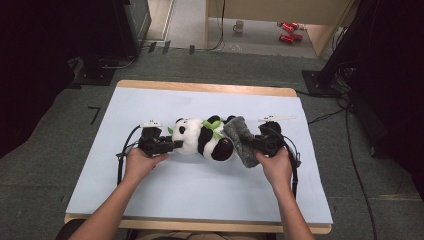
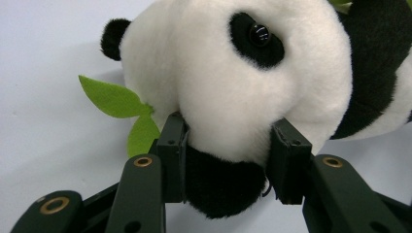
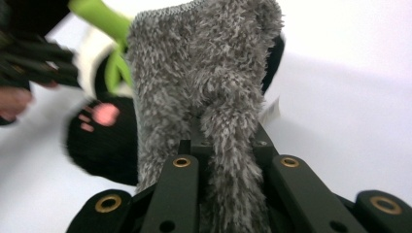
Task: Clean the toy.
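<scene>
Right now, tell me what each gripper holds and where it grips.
The left gripper clamps the plush panda by its head. The right gripper pinches the grey fuzzy sock on a fold of its fabric.

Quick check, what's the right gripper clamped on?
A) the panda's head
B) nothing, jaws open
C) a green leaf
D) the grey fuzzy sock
D: in the right gripper view the right gripper has its jaws pinched on a fold of the grey fuzzy sock, while the panda's head sits between the jaws of the left gripper.
</scene>
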Available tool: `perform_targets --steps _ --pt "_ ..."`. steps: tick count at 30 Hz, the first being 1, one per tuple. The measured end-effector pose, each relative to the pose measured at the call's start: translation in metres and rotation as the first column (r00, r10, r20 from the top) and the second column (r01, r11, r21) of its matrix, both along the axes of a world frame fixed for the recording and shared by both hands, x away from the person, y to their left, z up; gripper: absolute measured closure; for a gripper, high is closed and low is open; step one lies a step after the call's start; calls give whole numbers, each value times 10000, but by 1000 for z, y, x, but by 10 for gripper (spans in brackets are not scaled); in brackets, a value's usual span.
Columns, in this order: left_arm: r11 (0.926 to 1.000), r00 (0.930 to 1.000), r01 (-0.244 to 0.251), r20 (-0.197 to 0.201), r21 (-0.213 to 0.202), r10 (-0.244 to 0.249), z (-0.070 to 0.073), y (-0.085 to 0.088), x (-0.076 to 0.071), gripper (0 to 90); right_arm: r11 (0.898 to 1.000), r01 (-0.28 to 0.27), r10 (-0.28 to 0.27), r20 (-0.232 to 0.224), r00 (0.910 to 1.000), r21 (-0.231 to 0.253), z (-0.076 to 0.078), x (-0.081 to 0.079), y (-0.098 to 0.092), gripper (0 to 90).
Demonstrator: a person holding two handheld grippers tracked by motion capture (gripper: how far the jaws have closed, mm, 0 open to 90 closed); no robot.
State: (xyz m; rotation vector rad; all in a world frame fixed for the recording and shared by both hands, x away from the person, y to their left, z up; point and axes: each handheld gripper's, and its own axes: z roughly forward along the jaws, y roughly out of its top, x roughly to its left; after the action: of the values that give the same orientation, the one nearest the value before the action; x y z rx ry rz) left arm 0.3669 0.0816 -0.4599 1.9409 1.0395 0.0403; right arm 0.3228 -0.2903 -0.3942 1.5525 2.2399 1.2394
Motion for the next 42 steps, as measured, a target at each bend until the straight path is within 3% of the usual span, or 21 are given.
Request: perform_targets --steps 4,9,13,15,18,27,31,35,40,42 --pt "10000 10000 -4 21 -21 4 0 0 0 571 9989 -232 206 626 9978 409 24 -7 3 801" --pt "10000 10000 42 11 -21 -42 0 0 1 571 9960 -861 829 1121 9902 247 40 -13 24 799" --pt "9999 10000 96 26 77 -96 0 0 1 572 9939 -1062 1082 795 9909 -297 27 -9 39 797" --pt "9998 9999 139 45 150 -140 0 -1 0 571 9935 -1098 1117 688 9914 -302 19 -8 42 797" --pt "9996 9998 167 88 206 -169 0 -1 0 571 9915 -985 1056 838 9909 -853 12 -6 44 797" --pt "9997 9998 159 154 198 -162 -1 -1 -1 565 9962 -647 663 265 9974 -575 -7 2 30 797" --pt "9997 9997 123 227 200 -128 -2 -1 -1 561 9944 -673 695 241 9973 -819 -11 3 32 798" --pt "9998 9996 174 203 138 -177 -1 0 0 561 9961 -575 576 1 9983 -674 -19 7 25 797" --pt "10000 9999 -70 129 -24 70 2 0 0 559 9962 -141 143 23 9999 -863 -15 7 14 796" --pt "10000 10000 -77 57 4 77 4 -1 0 562 9976 40 -29 161 9999 -691 -9 6 7 797"
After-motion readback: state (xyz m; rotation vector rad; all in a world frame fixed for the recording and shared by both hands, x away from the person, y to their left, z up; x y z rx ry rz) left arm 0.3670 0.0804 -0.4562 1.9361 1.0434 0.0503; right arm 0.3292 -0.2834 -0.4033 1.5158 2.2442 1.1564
